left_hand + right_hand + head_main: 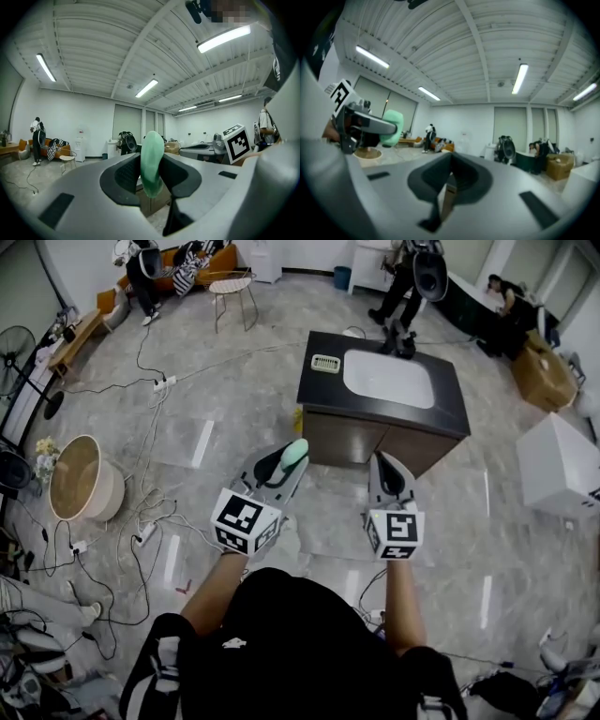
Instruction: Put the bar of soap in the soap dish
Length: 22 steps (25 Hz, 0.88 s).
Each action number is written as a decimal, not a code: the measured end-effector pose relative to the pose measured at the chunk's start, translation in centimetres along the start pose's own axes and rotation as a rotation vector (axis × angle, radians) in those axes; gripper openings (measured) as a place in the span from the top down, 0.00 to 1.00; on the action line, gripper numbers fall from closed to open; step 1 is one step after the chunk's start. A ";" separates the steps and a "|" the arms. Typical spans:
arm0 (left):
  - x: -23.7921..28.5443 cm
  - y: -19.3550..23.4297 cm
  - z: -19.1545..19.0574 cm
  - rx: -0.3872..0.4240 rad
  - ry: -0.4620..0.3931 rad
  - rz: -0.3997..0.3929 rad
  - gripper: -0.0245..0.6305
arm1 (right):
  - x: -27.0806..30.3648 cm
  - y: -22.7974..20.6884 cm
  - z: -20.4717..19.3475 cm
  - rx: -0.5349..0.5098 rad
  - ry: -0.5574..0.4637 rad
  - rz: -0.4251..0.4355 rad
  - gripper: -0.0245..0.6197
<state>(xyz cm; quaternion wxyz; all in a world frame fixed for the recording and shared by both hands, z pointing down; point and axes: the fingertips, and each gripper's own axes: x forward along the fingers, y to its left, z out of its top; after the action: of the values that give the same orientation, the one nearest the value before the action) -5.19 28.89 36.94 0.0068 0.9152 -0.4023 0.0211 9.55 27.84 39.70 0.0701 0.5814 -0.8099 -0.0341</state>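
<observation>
The left gripper is closed on the bar of soap, its two dark pads pressing the bar's broad faces from either side. The bar is pale mint green, smooth and rounded like a flattened oval. It stands on edge between the jaws: its upper end rises above the jaw tips and its lower end hangs a little below the pads. From the head view the soap shows as a green lump at the very tip of that gripper, pointing toward the near left corner of the cabinet.

The right gripper has its jaws drawn together with only a thin slit between them, and nothing sits in that slit. It is held beside the left one, the two apart, both out in front of the person's body and roughly level.

Beyond them stands a dark cabinet with a black counter and a white sink basin set into it. The soap dish, a small pale slatted tray, sits on the counter's far left corner, just left of the basin. The soap is well apart from the dish, on the cabinet's near side and above the floor.
</observation>
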 end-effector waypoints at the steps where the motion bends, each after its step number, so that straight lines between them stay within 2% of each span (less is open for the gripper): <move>1: 0.5 0.1 -0.2 -0.005 0.002 -0.001 0.76 | 0.4 -0.3 -0.2 -0.003 0.004 0.000 0.91; 6: 3.2 1.9 -0.5 -0.013 -0.008 -0.004 0.76 | 3.0 -1.8 -0.9 -0.014 0.008 -0.010 0.91; 15: 8.9 8.0 -0.6 -0.024 0.000 0.016 0.76 | 10.4 -4.2 -0.9 -0.021 0.019 -0.005 0.91; 19: 11.3 10.4 0.2 0.041 0.001 0.023 0.76 | 13.9 -5.3 -0.7 -0.032 0.032 -0.014 0.91; 22: 13.1 12.4 0.6 0.040 -0.007 0.011 0.76 | 16.8 -6.0 -0.5 -0.045 0.040 -0.024 0.91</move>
<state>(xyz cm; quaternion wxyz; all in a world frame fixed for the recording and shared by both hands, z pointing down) -5.47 10.83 36.85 -0.0132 0.9130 -0.4070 0.0259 9.97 10.04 40.60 0.0989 0.5898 -0.8004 -0.0418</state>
